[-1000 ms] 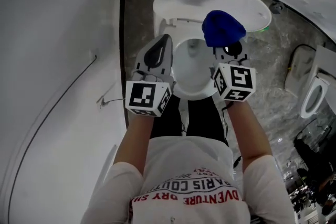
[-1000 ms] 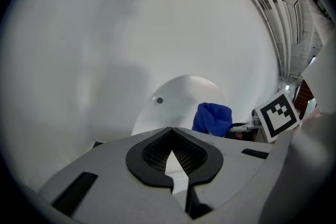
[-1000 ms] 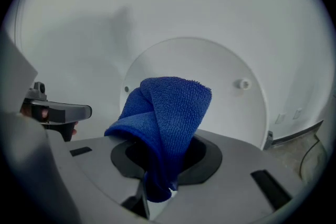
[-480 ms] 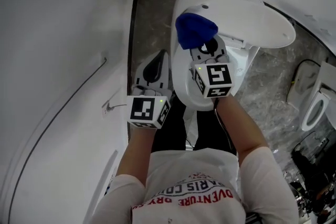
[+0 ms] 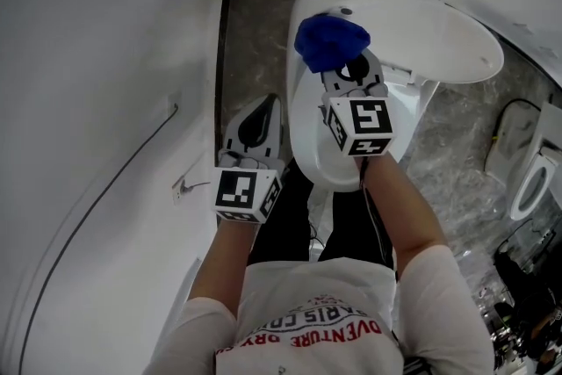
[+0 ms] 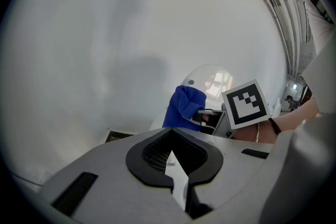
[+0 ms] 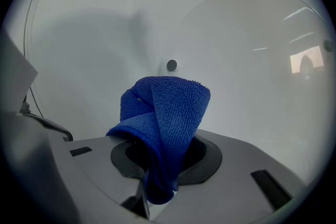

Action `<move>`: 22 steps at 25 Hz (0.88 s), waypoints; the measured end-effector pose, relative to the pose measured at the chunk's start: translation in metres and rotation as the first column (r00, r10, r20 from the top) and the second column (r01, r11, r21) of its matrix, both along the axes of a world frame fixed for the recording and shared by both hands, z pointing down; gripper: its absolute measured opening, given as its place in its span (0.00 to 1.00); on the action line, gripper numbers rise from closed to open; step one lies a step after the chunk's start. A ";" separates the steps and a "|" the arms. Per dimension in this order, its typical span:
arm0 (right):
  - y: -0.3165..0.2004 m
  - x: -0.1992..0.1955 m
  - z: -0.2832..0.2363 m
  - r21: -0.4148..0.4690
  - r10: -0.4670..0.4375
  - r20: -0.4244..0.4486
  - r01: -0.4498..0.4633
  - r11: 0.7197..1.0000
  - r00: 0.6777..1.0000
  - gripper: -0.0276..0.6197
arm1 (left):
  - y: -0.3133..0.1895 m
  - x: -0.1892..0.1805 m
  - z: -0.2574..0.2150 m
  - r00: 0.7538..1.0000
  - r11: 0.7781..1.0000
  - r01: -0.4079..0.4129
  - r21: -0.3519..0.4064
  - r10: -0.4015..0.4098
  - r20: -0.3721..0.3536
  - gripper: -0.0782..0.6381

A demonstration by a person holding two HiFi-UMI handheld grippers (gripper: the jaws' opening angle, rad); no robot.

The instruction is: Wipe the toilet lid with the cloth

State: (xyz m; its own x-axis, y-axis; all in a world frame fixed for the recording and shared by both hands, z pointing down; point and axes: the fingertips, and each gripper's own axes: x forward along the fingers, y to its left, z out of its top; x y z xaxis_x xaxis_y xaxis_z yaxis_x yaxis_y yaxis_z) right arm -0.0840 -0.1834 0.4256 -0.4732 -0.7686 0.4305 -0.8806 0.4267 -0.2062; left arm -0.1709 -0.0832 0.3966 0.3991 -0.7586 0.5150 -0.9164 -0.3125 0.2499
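Note:
The white toilet lid (image 5: 430,26) stands raised above the bowl (image 5: 303,140). A bunched blue cloth (image 5: 331,41) is pressed against the lid's left part, and my right gripper (image 5: 348,71) is shut on it. In the right gripper view the cloth (image 7: 164,115) sticks up from the closed jaws of that gripper (image 7: 157,186), with the glossy lid (image 7: 252,60) and a small round bumper (image 7: 171,65) just ahead. My left gripper (image 5: 255,117) hangs shut and empty to the left of the bowl. Its own view shows the left gripper (image 6: 176,165) pointing towards the cloth (image 6: 184,107).
A white wall with a thin cable (image 5: 132,162) runs close on the left. Dark marbled floor (image 5: 255,31) shows between wall and toilet. A second white fixture (image 5: 531,180) stands at the right edge. The person's legs are right against the bowl's front.
My right gripper has carried the cloth leftward over the raised lid and then slightly up. The left gripper has stayed beside the bowl, still shut.

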 end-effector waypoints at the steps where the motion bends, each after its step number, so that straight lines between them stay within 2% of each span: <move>1: -0.002 0.004 0.000 0.004 0.006 -0.005 -0.006 1.000 1.000 0.18 | -0.002 0.003 0.000 1.000 1.000 -0.007 0.003 0.007 -0.001 0.12; 11: -0.006 0.066 0.000 -0.002 0.097 -0.030 -0.097 0.995 0.995 0.18 | -0.008 0.052 0.003 0.997 0.997 -0.074 0.016 0.074 -0.012 0.12; 22: 0.002 0.157 0.013 -0.023 0.197 -0.054 -0.199 0.980 0.979 0.18 | -0.005 0.121 0.012 0.989 0.989 -0.150 -0.006 0.150 -0.013 0.12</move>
